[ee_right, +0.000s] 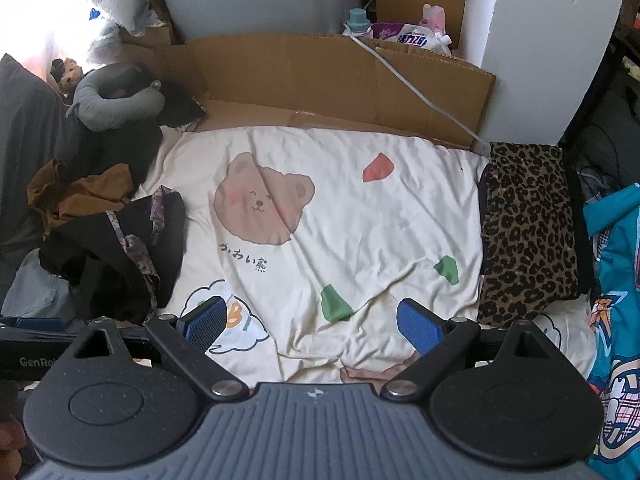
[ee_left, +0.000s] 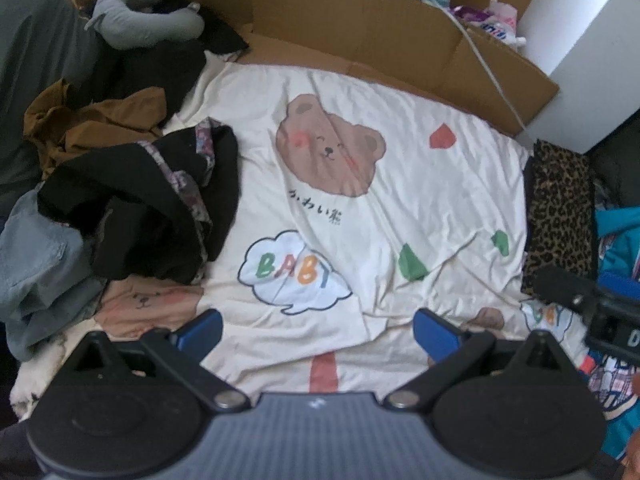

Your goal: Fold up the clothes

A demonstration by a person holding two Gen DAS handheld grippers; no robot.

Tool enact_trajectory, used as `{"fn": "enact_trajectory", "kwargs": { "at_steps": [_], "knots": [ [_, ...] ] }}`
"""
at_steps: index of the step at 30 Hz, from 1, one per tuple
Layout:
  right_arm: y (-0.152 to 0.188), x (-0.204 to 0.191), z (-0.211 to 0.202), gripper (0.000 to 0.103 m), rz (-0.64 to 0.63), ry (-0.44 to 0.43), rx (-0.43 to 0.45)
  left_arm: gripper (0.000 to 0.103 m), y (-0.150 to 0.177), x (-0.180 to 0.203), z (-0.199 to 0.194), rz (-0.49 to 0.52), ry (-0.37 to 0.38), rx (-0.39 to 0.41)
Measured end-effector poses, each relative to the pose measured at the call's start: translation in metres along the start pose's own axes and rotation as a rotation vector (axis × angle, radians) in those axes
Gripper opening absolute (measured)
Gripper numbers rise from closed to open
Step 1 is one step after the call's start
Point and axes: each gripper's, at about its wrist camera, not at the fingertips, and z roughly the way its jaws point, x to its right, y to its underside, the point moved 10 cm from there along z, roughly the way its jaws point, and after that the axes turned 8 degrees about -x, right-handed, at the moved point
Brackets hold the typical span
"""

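- While both tools hover over the bed, the clothes pile (ee_left: 132, 200) lies at the left edge of the bear sheet (ee_left: 420, 184): a black garment (ee_right: 116, 264) with patterned lining on top, a brown garment (ee_left: 92, 124) behind it, a grey-blue one (ee_left: 36, 248) nearest the camera.
- Folded leopard cloth (ee_right: 528, 232) rests flat at the sheet's right edge, well apart from the pile.
- Left hand-held gripper (ee_left: 318, 334): blue fingers spread wide, nothing between them, above the sheet's near edge just beside the pile.
- Right hand-held gripper (ee_right: 312, 326): fingers spread wide, nothing held, above the sheet between the pile and the leopard cloth.
- Sheet shows a bear face, a "BABY" cloud and red and green shapes; it is creased.
- Cardboard (ee_right: 328, 76) stands along the far edge of the bed, with a white cable (ee_right: 404, 80) draped over it.
- Grey neck pillow (ee_left: 144, 16) sits at far left, behind the pile.
- Blue printed fabric (ee_right: 616, 280) lies at far right, beside the leopard cloth.
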Motion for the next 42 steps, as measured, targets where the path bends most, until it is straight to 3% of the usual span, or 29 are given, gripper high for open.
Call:
{"fn": "enact_trajectory", "kwargs": {
  "at_steps": [17, 42],
  "knots": [
    [0.007, -0.005, 0.001, 0.095, -0.001, -0.008, -0.003, 0.101, -0.002, -0.001, -0.011, 0.046, -0.036, 0.075],
    [0.010, 0.002, -0.002, 0.095, 0.012, 0.000, 0.011, 0.102, 0.000, 0.010, -0.011, 0.071, -0.025, 0.068]
  ]
}}
